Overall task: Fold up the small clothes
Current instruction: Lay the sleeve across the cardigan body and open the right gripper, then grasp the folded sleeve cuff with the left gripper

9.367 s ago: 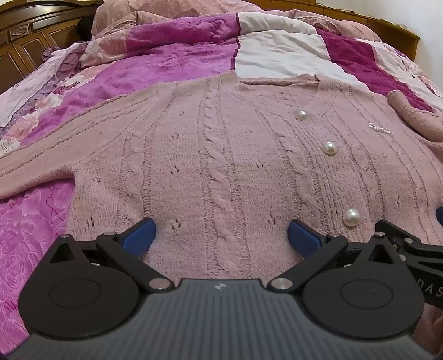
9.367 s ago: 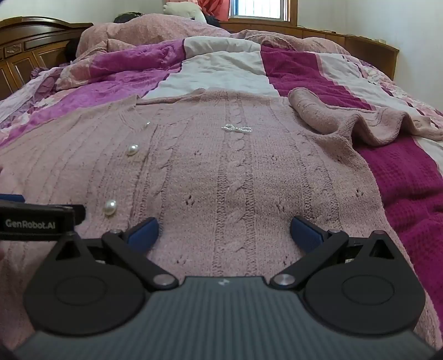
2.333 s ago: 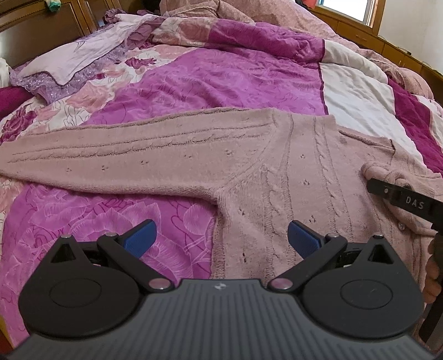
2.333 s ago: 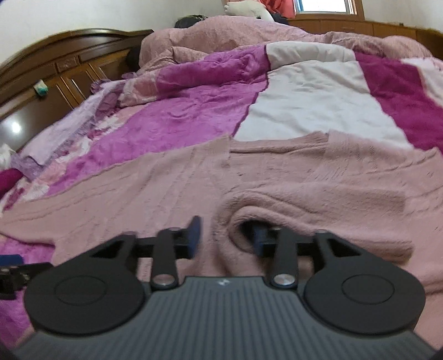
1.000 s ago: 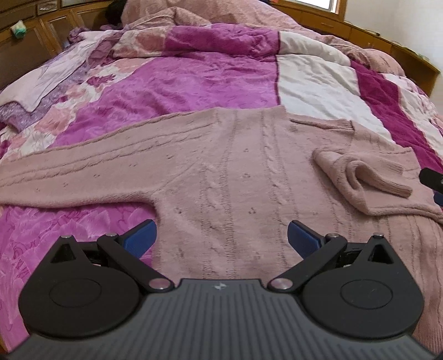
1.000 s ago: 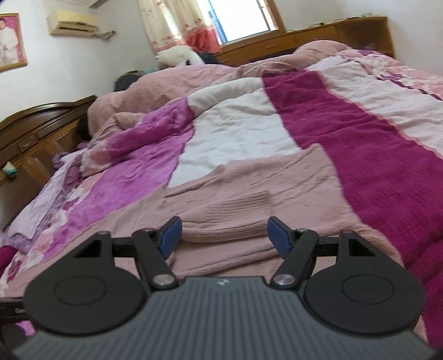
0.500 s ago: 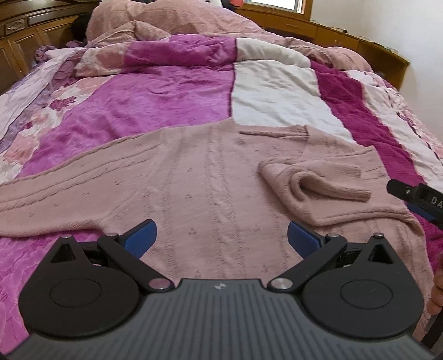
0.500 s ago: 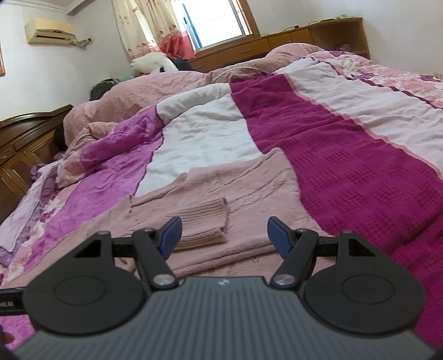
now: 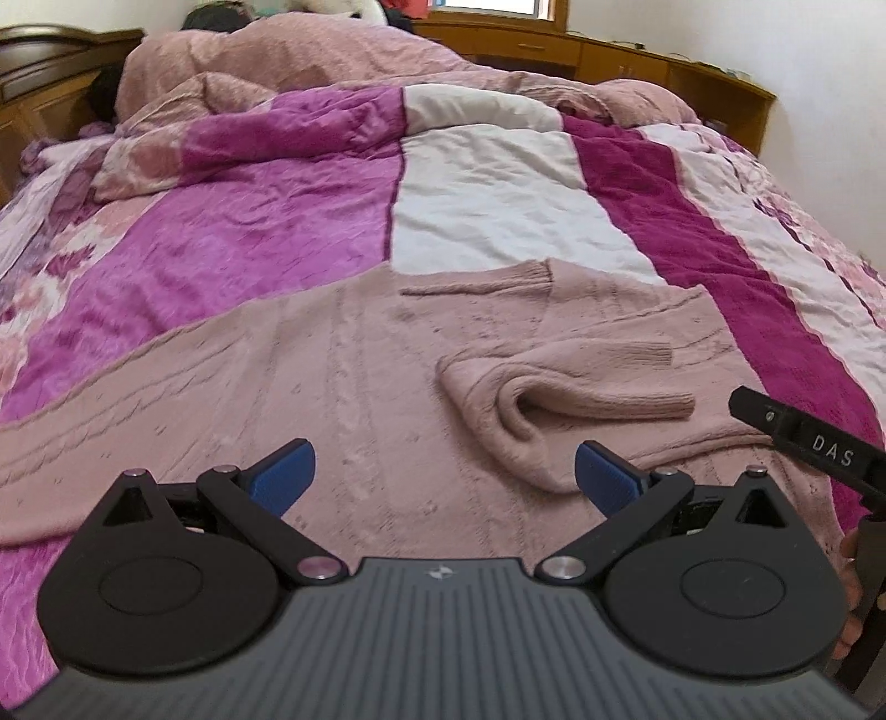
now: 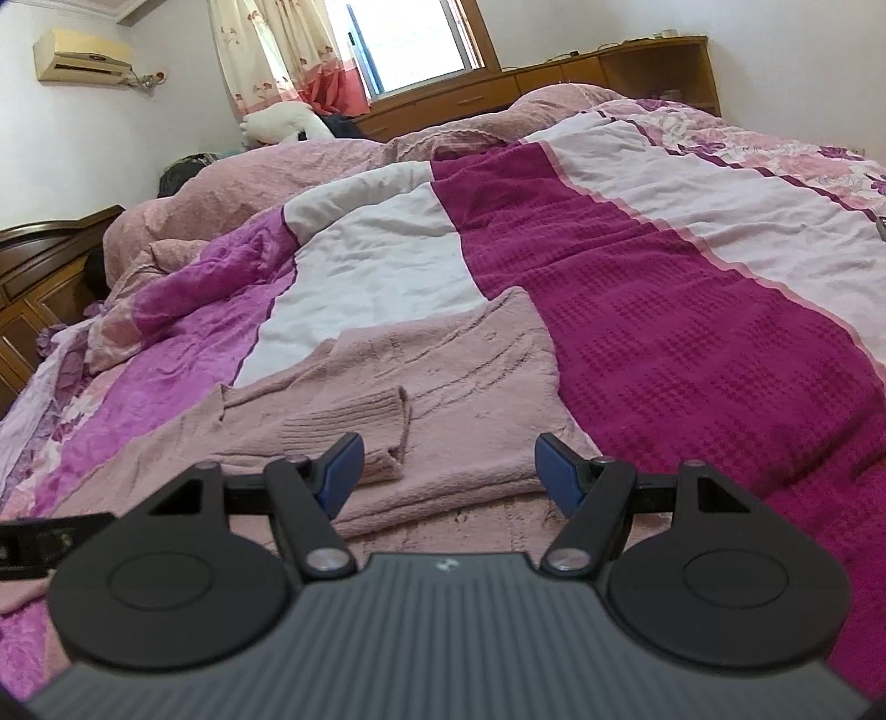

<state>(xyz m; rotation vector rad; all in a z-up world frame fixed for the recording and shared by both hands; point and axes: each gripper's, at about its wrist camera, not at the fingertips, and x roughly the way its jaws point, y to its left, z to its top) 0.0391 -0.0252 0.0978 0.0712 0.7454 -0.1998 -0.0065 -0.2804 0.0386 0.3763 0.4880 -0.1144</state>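
Looking down my left wrist camera, I see the pink cable-knit cardigan (image 9: 354,387) spread flat across the middle of the frame on the bed (image 9: 487,188), over a patchwork quilt of magenta, white and floral panels. One sleeve (image 9: 83,437) runs out toward the left edge of the frame. The other sleeve (image 9: 559,399) is folded in over the body at centre right, its ribbed cuff pointing right. My left hand-held gripper (image 9: 440,476) fills the bottom of the frame, its blue pads spread wide with nothing between them, above the knit; I cannot tell whether it touches. At the right edge of that view a black bar lettered DAS belongs to my right hand-held gripper (image 9: 808,443), with part of a hand (image 9: 850,587) below it.

From the right wrist camera, the right hand-held gripper (image 10: 448,471) sits at the bottom centre, its jaws partly open and empty. Just beyond its left pad lies the folded sleeve's ribbed cuff (image 10: 349,426), resting on the cardigan (image 10: 476,376). A window with a flowered curtain (image 10: 266,50) is at the upper centre, and an air conditioner (image 10: 83,58) hangs at the upper left.
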